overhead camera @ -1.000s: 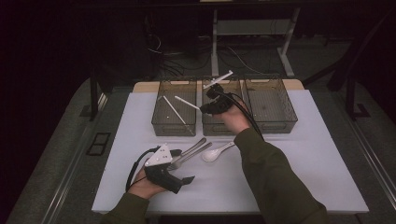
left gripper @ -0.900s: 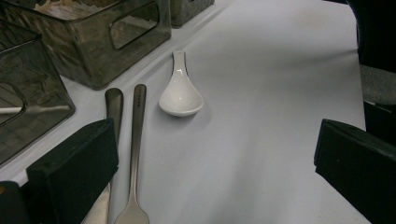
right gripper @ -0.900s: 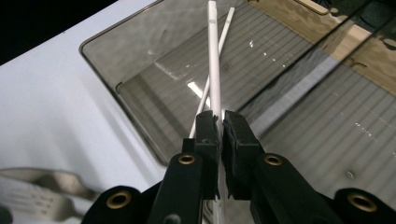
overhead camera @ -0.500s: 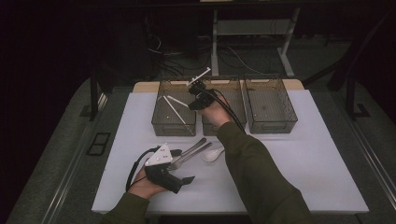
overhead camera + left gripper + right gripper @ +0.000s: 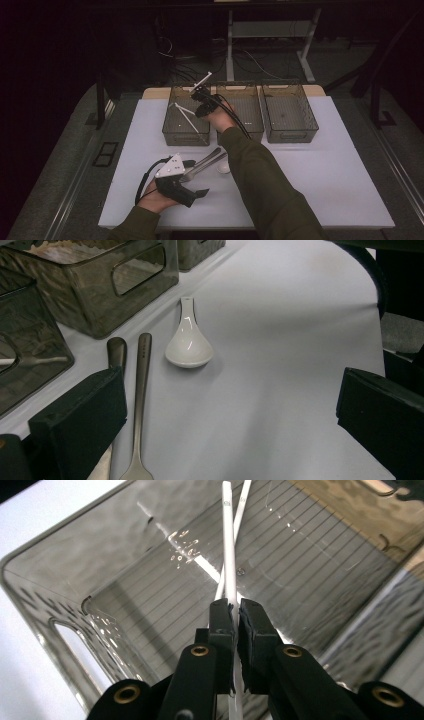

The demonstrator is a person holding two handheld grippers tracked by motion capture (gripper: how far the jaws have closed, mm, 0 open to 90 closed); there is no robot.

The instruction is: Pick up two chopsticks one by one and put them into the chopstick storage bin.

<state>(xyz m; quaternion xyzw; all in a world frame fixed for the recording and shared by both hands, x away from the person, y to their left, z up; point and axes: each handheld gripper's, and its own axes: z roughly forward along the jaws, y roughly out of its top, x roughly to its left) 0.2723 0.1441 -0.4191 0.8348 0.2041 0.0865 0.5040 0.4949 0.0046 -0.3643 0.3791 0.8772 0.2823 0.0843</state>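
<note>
My right gripper point(image 5: 199, 93) hangs over the left see-through bin point(image 5: 184, 136), shut on a thin white chopstick point(image 5: 204, 79) that sticks up and out past the jaws. In the right gripper view the pads point(image 5: 221, 617) pinch that chopstick point(image 5: 228, 550) above the bin's floor point(image 5: 150, 610), where a second white chopstick point(image 5: 242, 505) lies. My left gripper point(image 5: 197, 179) rests on the white table near the front, open, with nothing between its fingers. Ahead of it lie a white ceramic spoon point(image 5: 189, 342) and two metal utensil handles point(image 5: 143, 385).
Three dark see-through bins stand in a row at the back of the white table point(image 5: 320, 180): the left one, a middle bin point(image 5: 250, 112) and a right bin point(image 5: 290, 112). The right forearm point(image 5: 260, 180) crosses the table's middle and hides part of the spoon point(image 5: 223, 169).
My right gripper has carried the chopstick leftward and a little down, from over the middle bin to over the left bin. The left gripper has stayed put.
</note>
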